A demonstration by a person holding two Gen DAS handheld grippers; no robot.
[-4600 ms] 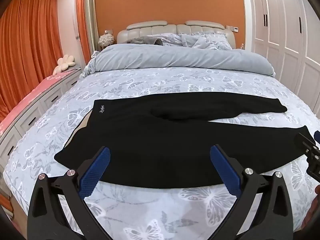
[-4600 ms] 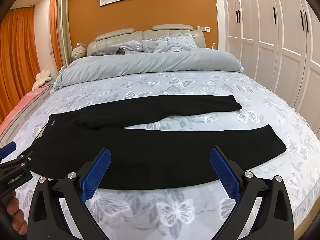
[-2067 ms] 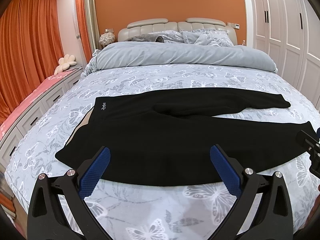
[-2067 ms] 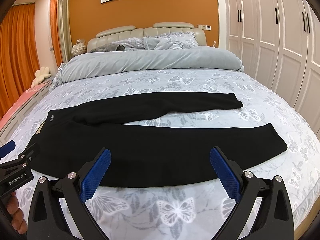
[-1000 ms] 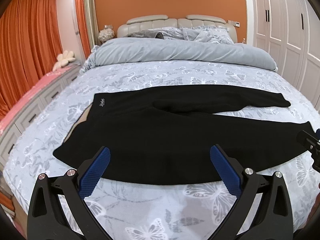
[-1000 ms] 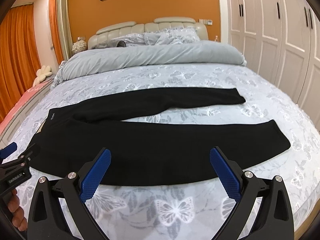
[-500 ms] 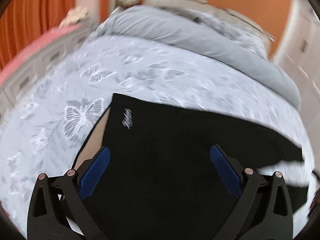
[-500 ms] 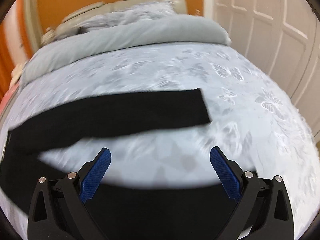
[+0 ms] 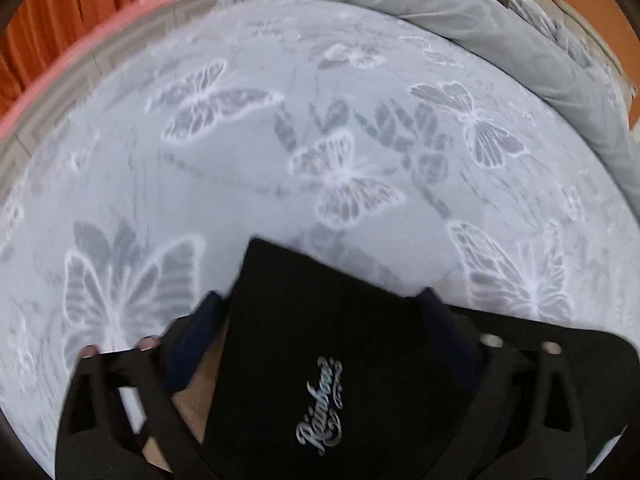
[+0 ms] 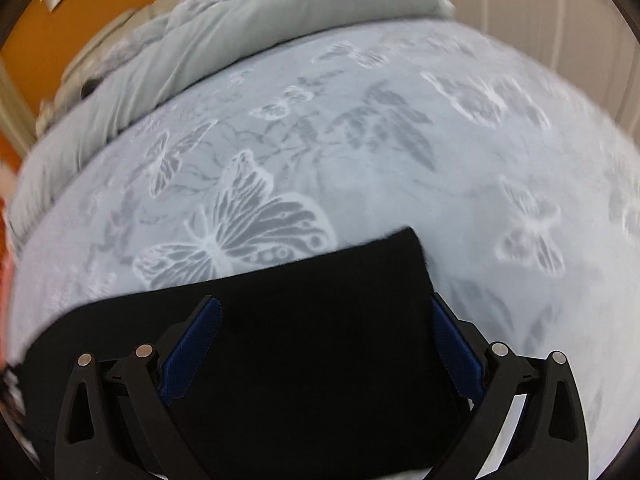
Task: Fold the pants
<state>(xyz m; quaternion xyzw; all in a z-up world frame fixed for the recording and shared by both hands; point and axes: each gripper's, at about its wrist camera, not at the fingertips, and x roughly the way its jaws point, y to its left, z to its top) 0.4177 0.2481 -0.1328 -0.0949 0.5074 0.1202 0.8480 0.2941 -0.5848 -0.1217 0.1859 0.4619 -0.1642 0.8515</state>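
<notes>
So in about a second both grippers went from hanging back off the near edge of the bed to sitting right down on the black knit pants (image 9: 320, 360). Before that I had the whole garment in view, laid out flat across the grey butterfly-print bedspread (image 9: 280, 160) with the two legs splayed apart and running off to the right. At this moment all I got was close-ups, a bit smeared with motion.

My left gripper (image 9: 320, 304) had dropped onto the waistband end, the far-left corner poking out past the fingertips and the silver script logo (image 9: 320, 408) sitting between the jaws. Jaws were spread wide, straddling that corner, not pinching anything yet. A strip of tan lining showed just left of the waistband.

My right gripper (image 10: 326, 308) landed on the cuff of the far leg, the squared-off hem corner (image 10: 404, 248) sticking out past the tips. Jaws wide there too, fabric lying loose between the blue pads (image 10: 192, 344).

My read: that was the approach done, with both ends of the far side lined up for a grab. Nothing folded yet. Next would be closing on both, then bringing the far leg over onto the near one. The rumpled grey duvet (image 10: 240, 24) at the far end stayed well clear.
</notes>
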